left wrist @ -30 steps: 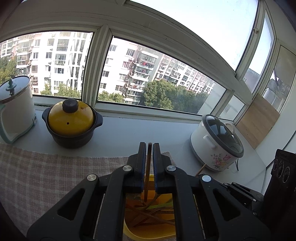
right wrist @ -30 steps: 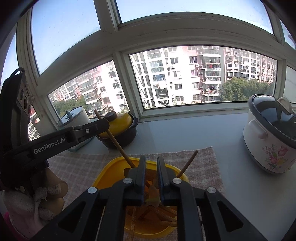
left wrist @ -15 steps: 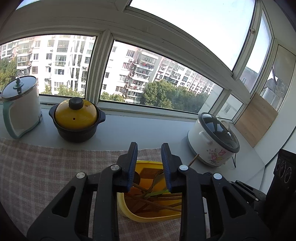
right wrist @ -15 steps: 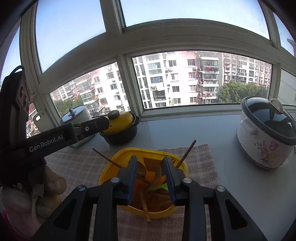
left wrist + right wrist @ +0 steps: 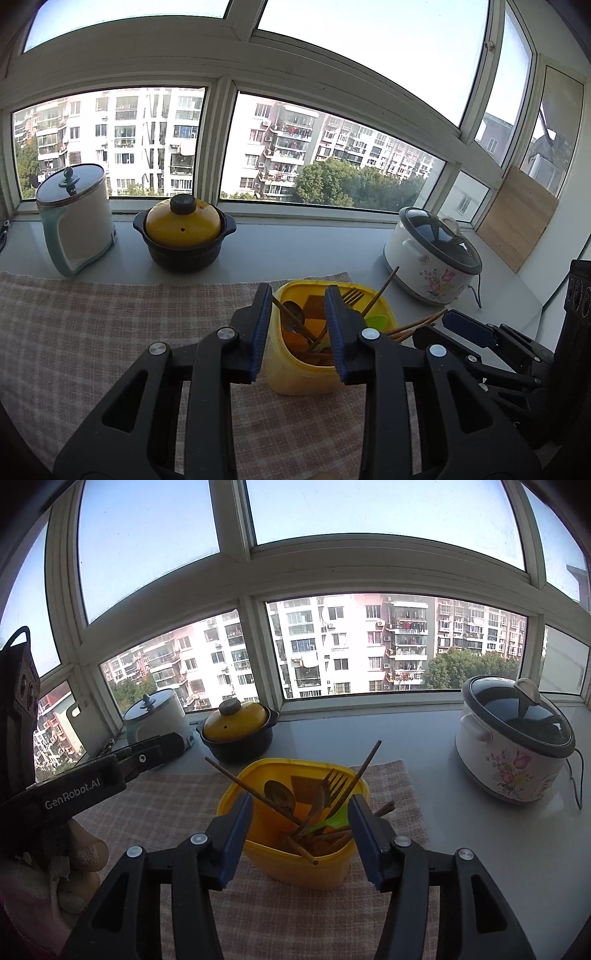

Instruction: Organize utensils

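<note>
A yellow plastic tub stands on the checked cloth and holds several wooden utensils: chopsticks, a spoon, a fork and a green piece. The tub also shows in the left wrist view, just ahead between the fingers. My left gripper is open and empty, pulled back from the tub. My right gripper is open wide and empty, its fingers either side of the tub's near wall. The left gripper shows in the right wrist view at the left.
On the sill stand a white kettle, a black pot with a yellow lid and a flowered rice cooker. A wooden board leans at the right. The checked cloth covers the counter.
Both grippers opened and drew back and up from the tub. The chopstick held by the left gripper now lies in the tub with the other utensils.
</note>
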Tool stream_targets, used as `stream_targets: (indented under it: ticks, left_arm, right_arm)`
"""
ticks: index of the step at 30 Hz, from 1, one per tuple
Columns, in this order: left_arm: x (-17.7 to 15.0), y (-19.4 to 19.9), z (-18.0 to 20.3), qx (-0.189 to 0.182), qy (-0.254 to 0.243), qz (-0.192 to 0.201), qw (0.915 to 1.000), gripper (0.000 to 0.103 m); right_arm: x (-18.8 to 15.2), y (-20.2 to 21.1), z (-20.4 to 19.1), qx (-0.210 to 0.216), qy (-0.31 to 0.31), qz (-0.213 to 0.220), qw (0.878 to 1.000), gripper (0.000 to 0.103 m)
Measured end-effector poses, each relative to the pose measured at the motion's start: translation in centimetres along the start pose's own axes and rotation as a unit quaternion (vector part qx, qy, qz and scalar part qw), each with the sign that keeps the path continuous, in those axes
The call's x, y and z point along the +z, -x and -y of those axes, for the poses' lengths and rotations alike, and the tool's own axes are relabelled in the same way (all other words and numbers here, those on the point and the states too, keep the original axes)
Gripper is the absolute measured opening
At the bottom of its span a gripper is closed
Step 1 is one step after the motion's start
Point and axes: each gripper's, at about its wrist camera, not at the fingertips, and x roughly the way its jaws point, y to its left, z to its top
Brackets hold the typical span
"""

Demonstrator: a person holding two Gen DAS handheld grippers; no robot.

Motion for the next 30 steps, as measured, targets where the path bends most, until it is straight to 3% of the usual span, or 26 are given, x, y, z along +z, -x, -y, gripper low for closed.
stream_targets:
  ticks: [5,8,10,18,21,25,30]
  left_arm:
    - [-1.1,3.2,-0.8,0.014,-0.012,0.009,0.9998,0.037]
    - [-1.7,5.0,-1.0,0.023,-0.023,0.015,0.9994,0.055]
    - [-2.2,6.0,-1.1,0.027,-0.028,0.016,0.9991,0.061]
    - [-4.5,8.9,-1.0,0.048,-0.043,0.009,0.9979,0.085]
    - [-5.3,9.3,-0.6,0.066,-0.046,-0.003,0.9967,0.086]
    - [-6.0,9.5,-0.3,0.079,-0.044,-0.023,0.9957,0.095]
    - [-6.8,10.1,0.0,0.097,-0.047,-0.02,0.9939,0.095]
  right_arm:
    - [-0.3,1.9,-1.1,-0.006,0.0,0.009,1.0,0.073]
    - [-0.5,3.2,-2.1,-0.013,0.008,0.022,1.0,0.086]
    - [-0.6,4.0,-2.7,-0.02,0.017,0.029,0.999,0.089]
    - [-1.5,5.9,-4.3,-0.024,0.029,0.037,0.999,0.096]
    - [-1.8,6.8,-4.5,-0.03,0.028,0.047,0.998,0.103]
    - [-2.2,7.4,-4.6,-0.033,0.024,0.053,0.998,0.103]
    - [-2.5,7.9,-4.4,-0.041,0.019,0.058,0.997,0.103]
